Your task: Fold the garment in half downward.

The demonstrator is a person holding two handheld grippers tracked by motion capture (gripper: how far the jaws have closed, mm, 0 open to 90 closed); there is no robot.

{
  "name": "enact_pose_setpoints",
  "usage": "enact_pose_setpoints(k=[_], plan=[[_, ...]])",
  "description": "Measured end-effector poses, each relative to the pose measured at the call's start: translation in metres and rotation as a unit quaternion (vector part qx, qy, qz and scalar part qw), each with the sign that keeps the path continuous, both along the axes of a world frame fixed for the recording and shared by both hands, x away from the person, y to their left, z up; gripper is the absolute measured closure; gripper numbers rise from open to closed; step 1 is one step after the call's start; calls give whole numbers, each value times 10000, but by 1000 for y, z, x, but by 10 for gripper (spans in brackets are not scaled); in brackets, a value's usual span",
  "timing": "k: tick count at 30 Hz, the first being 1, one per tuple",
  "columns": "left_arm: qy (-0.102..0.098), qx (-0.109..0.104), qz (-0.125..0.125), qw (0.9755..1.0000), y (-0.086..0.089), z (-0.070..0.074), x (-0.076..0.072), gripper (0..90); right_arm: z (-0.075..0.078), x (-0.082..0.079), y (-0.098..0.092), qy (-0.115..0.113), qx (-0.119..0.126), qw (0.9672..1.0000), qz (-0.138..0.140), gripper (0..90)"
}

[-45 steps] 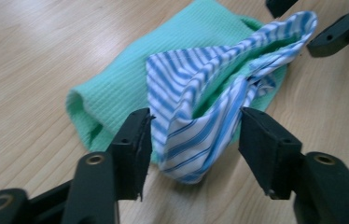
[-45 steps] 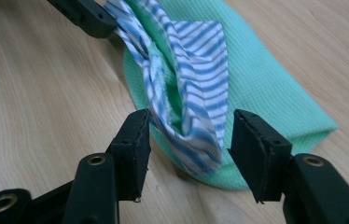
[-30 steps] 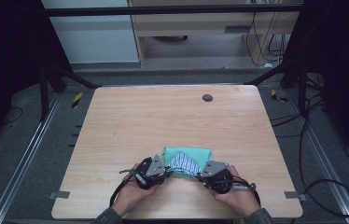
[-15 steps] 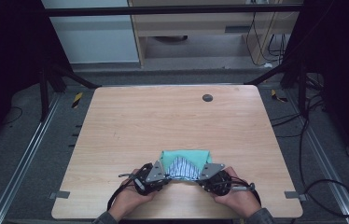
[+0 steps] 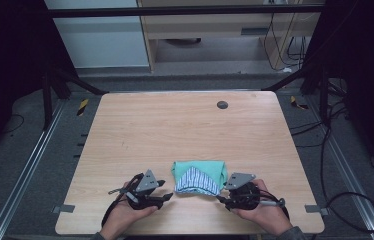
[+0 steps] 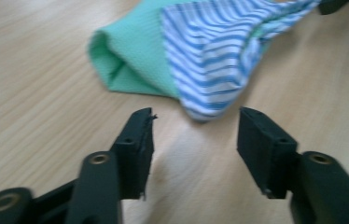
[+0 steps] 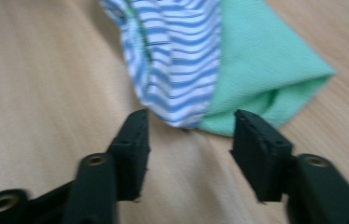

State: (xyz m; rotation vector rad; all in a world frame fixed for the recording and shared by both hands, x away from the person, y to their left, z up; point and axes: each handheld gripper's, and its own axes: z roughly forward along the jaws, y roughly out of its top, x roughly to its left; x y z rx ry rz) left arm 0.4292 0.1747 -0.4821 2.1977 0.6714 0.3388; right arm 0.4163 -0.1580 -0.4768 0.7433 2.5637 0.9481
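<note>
Two black jaws with round screw holes are seen on each gripper (image 5: 167,196), behind them a grey three-cornered plate (image 5: 148,180).

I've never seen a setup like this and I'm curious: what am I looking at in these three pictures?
A person sits at a wooden table, with a handheld two-jaw tool in each hand: the left tool and the right tool. One picture looks down from above. The other two come from cameras riding on each tool, looking along its black jaws. Between them lies a folded cloth, green with a blue-and-white striped part. Both tools' jaws have just been opening and stand apart, so nothing is held; the cloth rests free on the table.
</note>
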Motion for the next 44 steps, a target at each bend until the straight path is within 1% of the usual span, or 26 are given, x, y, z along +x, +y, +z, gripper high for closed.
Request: enact_pose_setpoints(k=[1, 4, 6, 8, 10, 13, 14, 15, 17, 18, 20, 21, 23, 24, 26, 28, 30, 31, 33, 34, 35, 37, 39, 40, 42, 44], plan=[[-20, 18, 102, 9999, 2, 0, 3, 384, 0, 1, -2, -42, 10, 9999, -95, 381], [-31, 38, 371, 9993, 9, 2, 12, 292, 2, 7, -10, -73, 104, 9991, -412, 275], [-35, 57, 556, 9984, 14, 3, 18, 243, 3, 12, -16, -110, 170, 9976, -665, 227], [-26, 70, 722, 9974, 20, 4, 24, 200, 4, 17, -23, -112, 251, 9958, -875, 195], [35, 102, 843, 9964, 26, 5, 33, 166, 5, 23, -29, -90, 303, 9937, -1078, 160], [106, 154, 1065, 9941, 35, 5, 46, 141, 5, 33, -39, -66, 362, 9907, -1312, 143], [146, 163, 1138, 9933, 38, 5, 50, 132, 5, 36, -42, -42, 375, 9894, -1406, 134], [157, 185, 1192, 9926, 40, 4, 54, 122, 5, 39, -44, 22, 450, 9875, -1508, 133], [186, 229, 1249, 9917, 44, 4, 61, 116, 5, 46, -51, 28, 527, 9847, -1660, 122], [178, 244, 1265, 9915, 46, 3, 64, 113, 4, 50, -53, 58, 588, 9825, -1765, 112], [192, 262, 1361, 9902, 49, 0, 71, 104, 2, 58, -59, 72, 684, 9779, -1974, 102], [209, 258, 1425, 9892, 51, -2, 74, 102, 1, 62, -61, 121, 742, 9744, -2120, 97], [271, 220, 1545, 9874, 54, -6, 81, 91, -3, 70, -67, 111, 842, 9681, -2358, 89], [280, 184, 1620, 9862, 55, -8, 84, 83, -5, 74, -69, 125, 877, 9640, -2506, 85], [258, 140, 1760, 9839, 57, -11, 90, 82, -10, 82, -73, 101, 827, 9574, -2766, 86], [228, 150, 1860, 9822, 59, -13, 94, 82, -14, 88, -76, 93, 803, 9507, -2995, 86], [181, 140, 1941, 9807, 60, -16, 98, 83, -19, 93, -78, 123, 769, 9464, -3135, 87], [203, 137, 1978, 9799, 61, -18, 99, 83, -22, 96, -79, 162, 748, 9435, -3223, 89], [208, 154, 2047, 9785, 62, -20, 102, 82, -27, 99, -79, 234, 783, 9352, -3445, 100], [206, 199, 2065, 9780, 62, -22, 103, 82, -29, 100, -79, 226, 795, 9322, -3524, 89], [220, 249, 2093, 9773, 62, -24, 104, 82, -31, 101, -79, 106, 738, 9314, -3563, 84], [211, 209, 2089, 9775, 63, -25, 106, 52, -34, 103, -77, -51, 654, 9295, -3630, 59], [224, 234, 2102, 9771, 63, -26, 106, 38, -35, 105, -75, -42, 653, 9296, -3627, 38], [221, 241, 2109, 9770, 63, -26, 106, 36, -35, 105, -75, -31, 638, 9286, -3657, 30], [246, 269, 2173, 9754, 63, -26, 107, 18, -35, 105, -74, -18, 638, 9251, -3744, 21], [271, 278, 2226, 9741, 63, -26, 107, 0, -35, 105, -74, -15, 635, 9248, -3751, 20]])
